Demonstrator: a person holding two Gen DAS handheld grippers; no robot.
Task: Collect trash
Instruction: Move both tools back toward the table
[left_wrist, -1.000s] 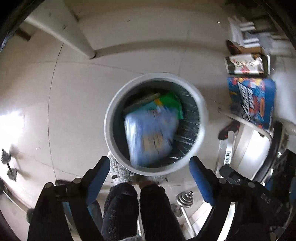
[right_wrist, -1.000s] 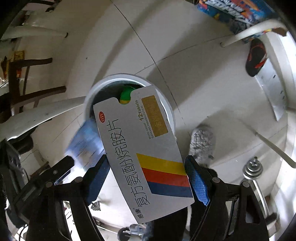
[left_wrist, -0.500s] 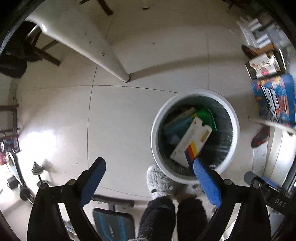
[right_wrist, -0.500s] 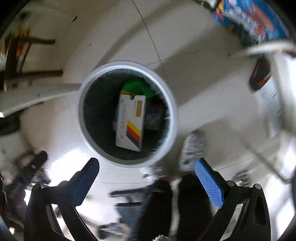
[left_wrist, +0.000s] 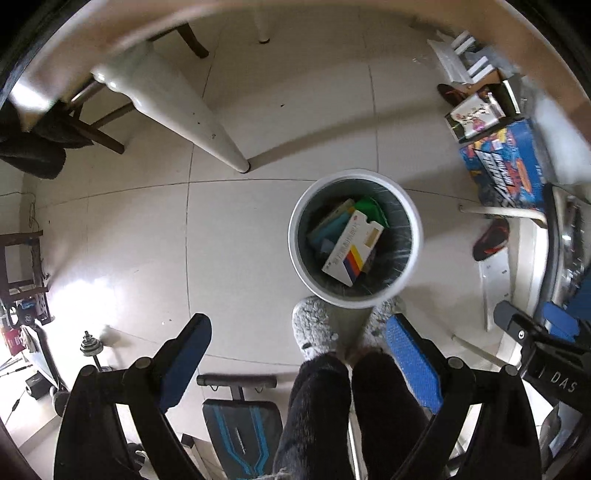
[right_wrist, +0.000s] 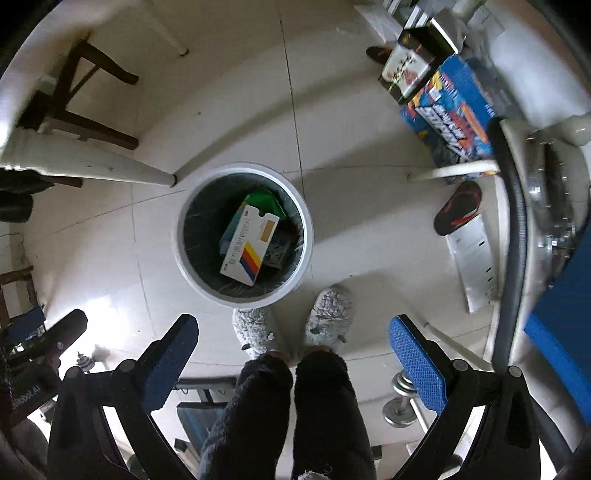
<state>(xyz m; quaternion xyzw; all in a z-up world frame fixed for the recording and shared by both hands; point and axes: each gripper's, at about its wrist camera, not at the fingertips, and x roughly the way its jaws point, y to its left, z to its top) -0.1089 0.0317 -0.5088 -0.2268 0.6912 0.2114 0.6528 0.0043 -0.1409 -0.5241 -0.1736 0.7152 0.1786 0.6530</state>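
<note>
Both the left gripper (left_wrist: 295, 360) and right gripper (right_wrist: 293, 352) hang empty, fingers spread wide; the white striped medicine box (right_wrist: 249, 245) lies inside the round white bin (right_wrist: 192, 266). Next, probably finding more trash.

White striped medicine box (left_wrist: 350, 246) tilted inside white bin (left_wrist: 416, 236)
</note>
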